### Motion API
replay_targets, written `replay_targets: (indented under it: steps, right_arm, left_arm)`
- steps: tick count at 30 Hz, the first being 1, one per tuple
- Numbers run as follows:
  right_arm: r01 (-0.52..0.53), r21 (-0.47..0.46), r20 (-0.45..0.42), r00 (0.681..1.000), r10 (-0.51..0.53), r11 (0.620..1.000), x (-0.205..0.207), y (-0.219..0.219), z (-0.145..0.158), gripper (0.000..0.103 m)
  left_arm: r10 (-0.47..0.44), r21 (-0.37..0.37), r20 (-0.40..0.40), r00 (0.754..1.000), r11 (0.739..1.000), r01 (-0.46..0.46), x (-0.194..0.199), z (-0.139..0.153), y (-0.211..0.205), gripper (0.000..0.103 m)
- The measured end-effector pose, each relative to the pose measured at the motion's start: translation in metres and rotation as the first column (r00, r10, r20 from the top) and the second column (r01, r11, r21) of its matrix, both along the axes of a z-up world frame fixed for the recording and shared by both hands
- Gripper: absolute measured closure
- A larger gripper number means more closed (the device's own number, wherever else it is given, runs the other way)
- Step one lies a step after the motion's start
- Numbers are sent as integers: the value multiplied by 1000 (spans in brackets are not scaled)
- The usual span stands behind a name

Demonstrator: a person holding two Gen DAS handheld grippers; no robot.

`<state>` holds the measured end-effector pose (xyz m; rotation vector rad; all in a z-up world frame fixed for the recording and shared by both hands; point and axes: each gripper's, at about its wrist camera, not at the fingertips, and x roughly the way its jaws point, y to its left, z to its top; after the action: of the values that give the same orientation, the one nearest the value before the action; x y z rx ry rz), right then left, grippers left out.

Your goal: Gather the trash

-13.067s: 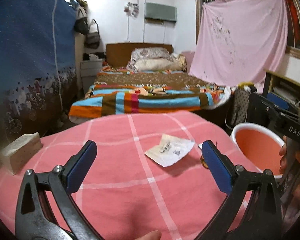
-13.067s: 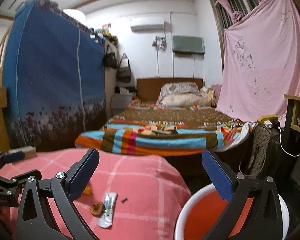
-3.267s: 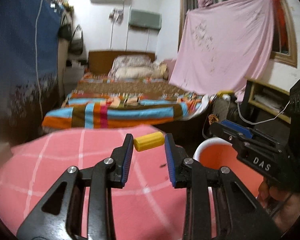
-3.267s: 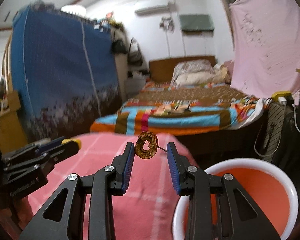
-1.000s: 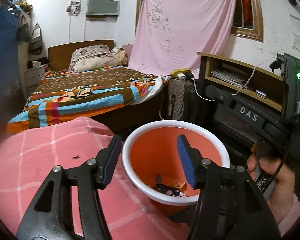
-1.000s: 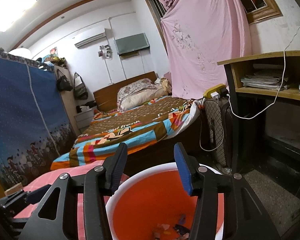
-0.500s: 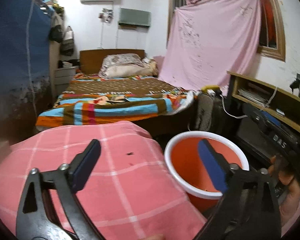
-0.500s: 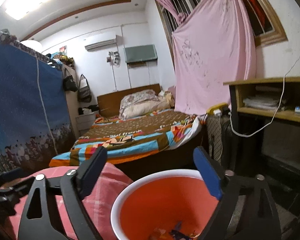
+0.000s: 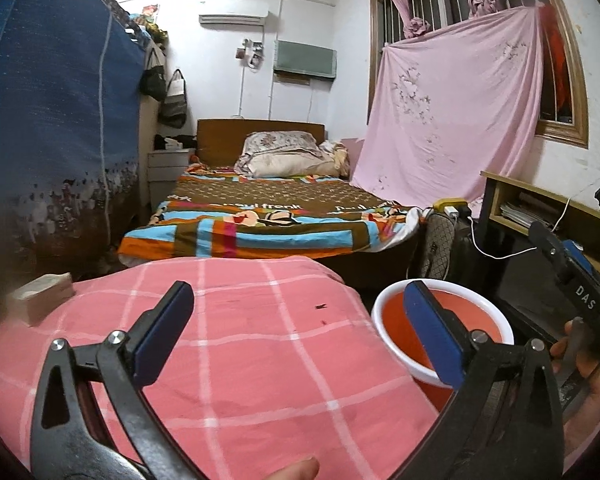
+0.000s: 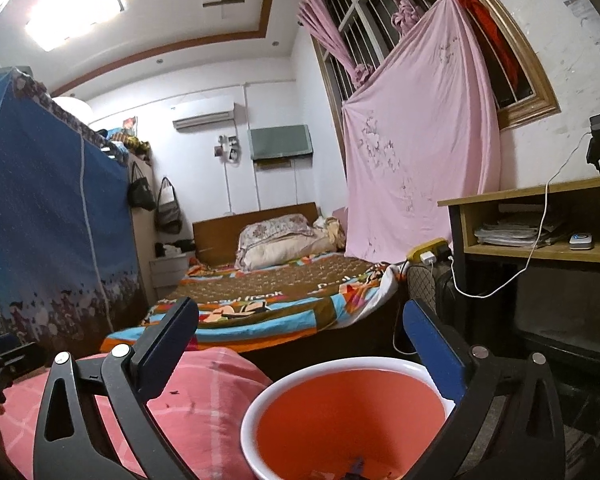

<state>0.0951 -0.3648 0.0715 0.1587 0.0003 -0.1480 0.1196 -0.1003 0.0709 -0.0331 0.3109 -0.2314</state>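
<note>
A soft pink checked cloth (image 9: 260,344), crossed by pale lines and dotted with a few dark crumbs (image 9: 321,306), is seen spread over a rounded surface. Just beside its right edge a round orange plastic bucket with a white rim (image 10: 340,412) is stood, smooth-walled, with scraps of trash (image 10: 354,467) lying at its bottom. The left gripper (image 9: 296,328), black-framed with flat blue pads, is held over the cloth, its jaws opening with nothing between them; the bucket lies by its right finger. The right gripper (image 10: 300,340) is held above the bucket, jaws likewise opening and empty. A pale rectangular block (image 9: 44,296) is seen at the cloth's left edge.
</note>
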Motion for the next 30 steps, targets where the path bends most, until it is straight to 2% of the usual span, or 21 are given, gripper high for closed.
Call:
replay_targets:
  steps: [16, 30]
  right_arm:
    - [-2, -64, 79, 997, 7, 998, -65, 47, -6, 0]
    - [-26, -79, 48, 998, 29, 997, -105, 72, -24, 0]
  left_arm:
    - [79, 8, 35, 996, 997, -80, -53, -11, 39, 11]
    - [153, 17, 53, 987, 988, -154, -101, -31, 77, 11]
